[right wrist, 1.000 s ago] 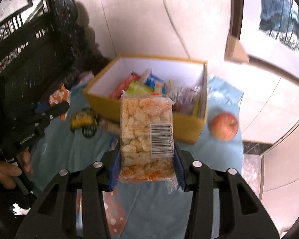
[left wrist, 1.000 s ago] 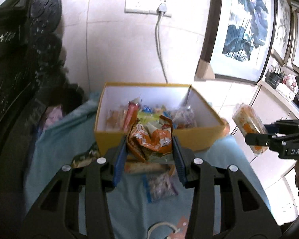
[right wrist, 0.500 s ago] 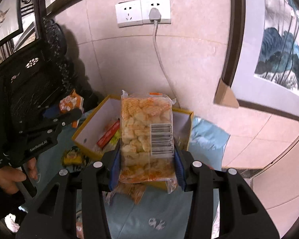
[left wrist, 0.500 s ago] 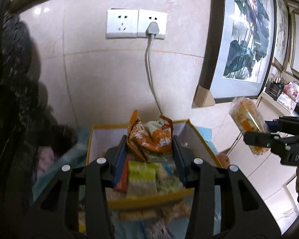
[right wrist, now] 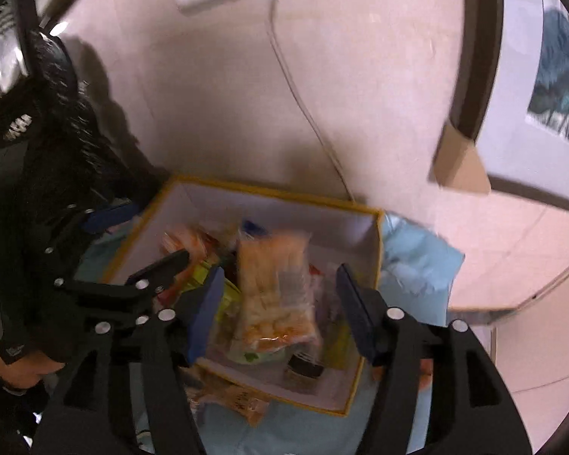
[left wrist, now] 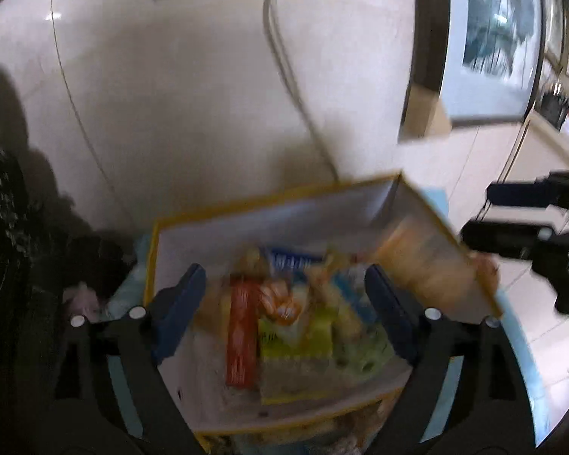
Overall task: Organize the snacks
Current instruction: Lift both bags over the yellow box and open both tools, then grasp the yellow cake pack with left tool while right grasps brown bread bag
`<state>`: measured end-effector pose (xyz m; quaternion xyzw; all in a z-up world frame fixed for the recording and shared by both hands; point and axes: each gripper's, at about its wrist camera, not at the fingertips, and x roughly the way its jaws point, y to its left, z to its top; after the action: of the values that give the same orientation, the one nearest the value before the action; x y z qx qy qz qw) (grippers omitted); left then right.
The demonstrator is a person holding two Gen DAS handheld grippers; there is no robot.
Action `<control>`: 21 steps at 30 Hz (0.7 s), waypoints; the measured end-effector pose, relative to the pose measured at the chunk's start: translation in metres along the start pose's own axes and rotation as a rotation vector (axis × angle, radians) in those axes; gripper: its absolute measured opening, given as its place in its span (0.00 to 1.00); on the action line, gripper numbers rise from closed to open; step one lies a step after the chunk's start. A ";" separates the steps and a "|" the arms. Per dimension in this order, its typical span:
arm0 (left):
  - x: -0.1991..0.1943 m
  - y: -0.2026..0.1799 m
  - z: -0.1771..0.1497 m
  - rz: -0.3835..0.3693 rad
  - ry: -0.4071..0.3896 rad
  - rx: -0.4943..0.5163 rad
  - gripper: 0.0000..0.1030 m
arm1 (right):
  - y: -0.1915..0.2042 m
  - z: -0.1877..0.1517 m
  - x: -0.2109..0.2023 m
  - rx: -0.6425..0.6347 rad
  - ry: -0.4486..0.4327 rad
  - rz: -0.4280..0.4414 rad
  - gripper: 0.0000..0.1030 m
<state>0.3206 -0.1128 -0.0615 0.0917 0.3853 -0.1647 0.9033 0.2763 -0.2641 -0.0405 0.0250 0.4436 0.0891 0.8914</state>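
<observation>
The clear packet of pale crackers (right wrist: pixel 275 295) lies between the right gripper (right wrist: pixel 280 311)'s blue pads, but neither pad touches it; it sits tilted on top of the other snacks inside the yellow-edged box (right wrist: pixel 375 261). The right gripper's jaws have just been opening and now stand apart, with a gap on each side of the packet. In the left wrist view the same packet shows as an orange blur (left wrist: pixel 417 261) against the box's right wall, beside the right gripper (left wrist: pixel 512 216) coming in from the right edge.

The orange crinkled snack bag (left wrist: pixel 280 303) lies in the box among the other snacks, next to a long red stick packet (left wrist: pixel 241 341) and over a yellow-green packet (left wrist: pixel 303 337). It lies between the left gripper (left wrist: pixel 284 303)'s blue pads and clear of both. The left gripper's jaws have just been opening and now stand wide apart, pressing on nothing.

The box (left wrist: pixel 216 390) has white inner walls and sits on a light blue cloth (right wrist: pixel 417 265) over the bench. In the right wrist view the left gripper (right wrist: pixel 140 242) reaches over the box's left side, held by a hand (right wrist: pixel 15 371) at the lower left. A loose snack packet (right wrist: pixel 239 402) lies on the cloth just outside the box's near wall. Behind it, a grey cable (left wrist: pixel 292 83) hangs down the tiled wall to the box's far edge, and a framed picture (left wrist: pixel 489 45) leans at the right. Much of both views is blurred.
</observation>
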 end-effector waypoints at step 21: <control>-0.060 0.092 -0.204 0.166 0.117 -0.299 0.91 | 0.066 -0.149 0.010 -0.020 0.186 0.088 0.63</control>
<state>0.1799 0.0463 -0.1544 -0.0027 0.4487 -0.0251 0.8933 0.1547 -0.2026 -0.1298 0.0271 0.5222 0.1347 0.8417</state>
